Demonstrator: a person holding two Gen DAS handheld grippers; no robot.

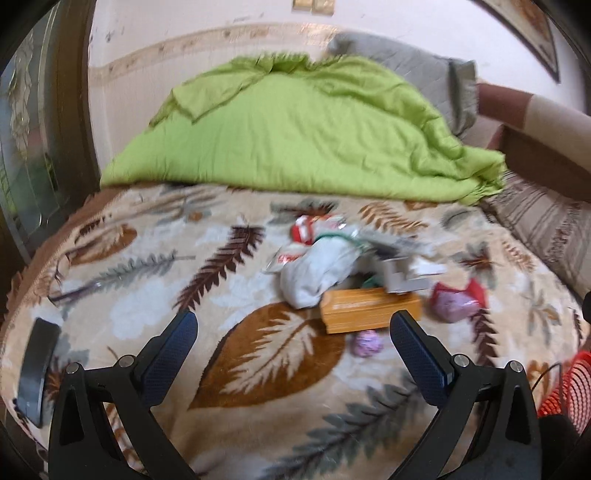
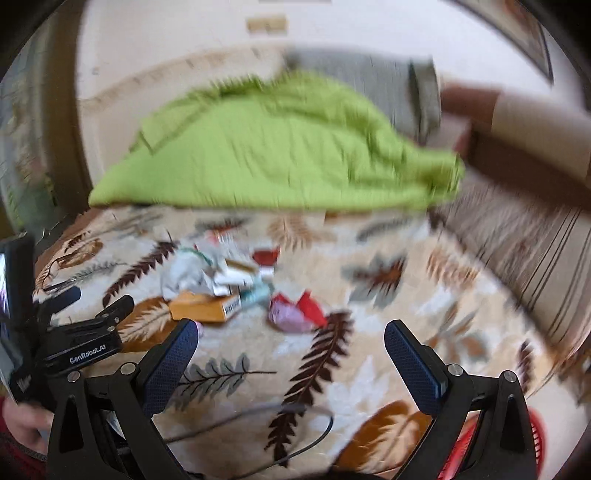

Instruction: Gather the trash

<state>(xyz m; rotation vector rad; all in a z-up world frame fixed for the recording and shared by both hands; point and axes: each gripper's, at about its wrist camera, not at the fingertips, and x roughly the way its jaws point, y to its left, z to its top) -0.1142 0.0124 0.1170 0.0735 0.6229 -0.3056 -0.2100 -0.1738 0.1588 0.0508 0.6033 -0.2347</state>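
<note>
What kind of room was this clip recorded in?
Most likely a bedroom, or a living room with a daybed. A leaf-print blanket covers a wide soft surface, a green quilt lies bunched at its far end, and a grey pillow leans against the wall. Trash sits on the blanket.

Bedroom, daylight.
We see a bed (image 1: 155, 273) w/ leaf blanket, green quilt (image 1: 295, 140), grey pillow (image 1: 406, 70), cream wall (image 1: 207, 18).

Trash pile (image 1: 343, 273) mid-bed, on leaf-print blanket (image 1: 184, 258). Quilt (image 1: 295, 136) behind it, pillow (image 1: 424, 74) beyond. Basket (image 1: 569, 391) at bed's near right edge.
</note>
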